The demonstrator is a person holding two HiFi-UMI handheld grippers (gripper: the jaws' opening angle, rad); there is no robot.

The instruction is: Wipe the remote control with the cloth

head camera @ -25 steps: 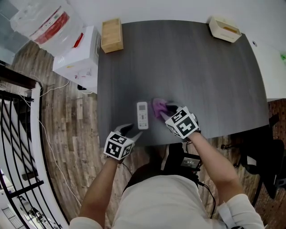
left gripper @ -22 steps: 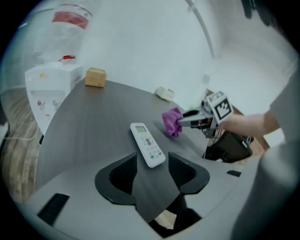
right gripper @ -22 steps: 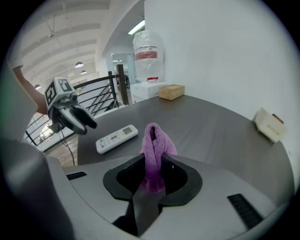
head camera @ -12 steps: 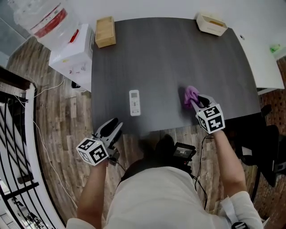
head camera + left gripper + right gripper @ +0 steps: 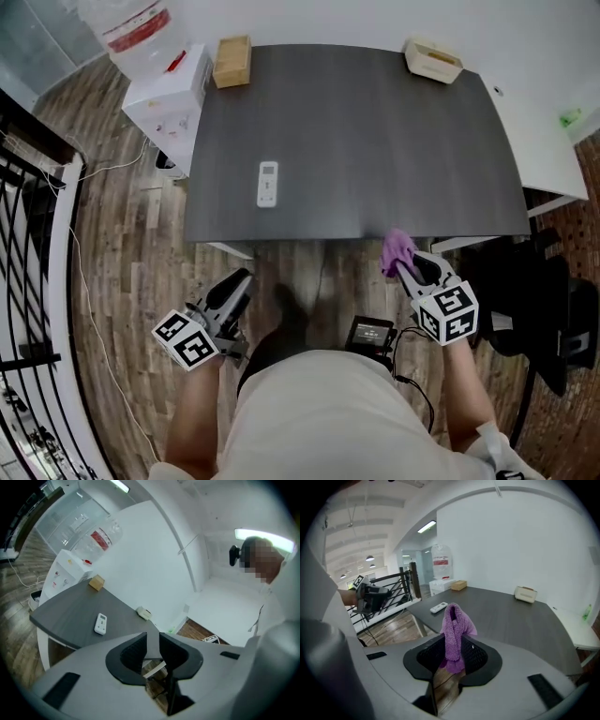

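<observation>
Nearest the head camera, both grippers hang over the wooden floor (image 5: 112,244) on the person's side of the table, just off its near edge. A small black device (image 5: 368,333) sits at the person's waist between them.

On the left, the left gripper (image 5: 236,281) points toward the table. Its jaws have just been closing and now stand all but together, with only a thin slit between the pads and nothing in it.

On the right, the right gripper (image 5: 403,269) has its jaws clamped on the purple cloth (image 5: 397,249). The cloth is pinched about its middle, with one bunched fold standing up past the jaw tips and a shorter end hanging below the pads. It touches neither the table nor the remote.

Beyond them lies the dark grey table (image 5: 375,141). The white remote control (image 5: 267,184) lies flat on the table's left part, a little in from the near edge and well apart from both grippers. Its long side runs away from the person, and its small display window is at the far end.

At the far edge a wooden box (image 5: 232,61) sits at the left corner and a cream-coloured box (image 5: 432,60) at the right corner. Left of the table stands a white water dispenser (image 5: 164,98) with its bottle on top, and further left a black railing (image 5: 28,234) runs along the floor. A white counter (image 5: 539,141) adjoins the table on the right.
</observation>
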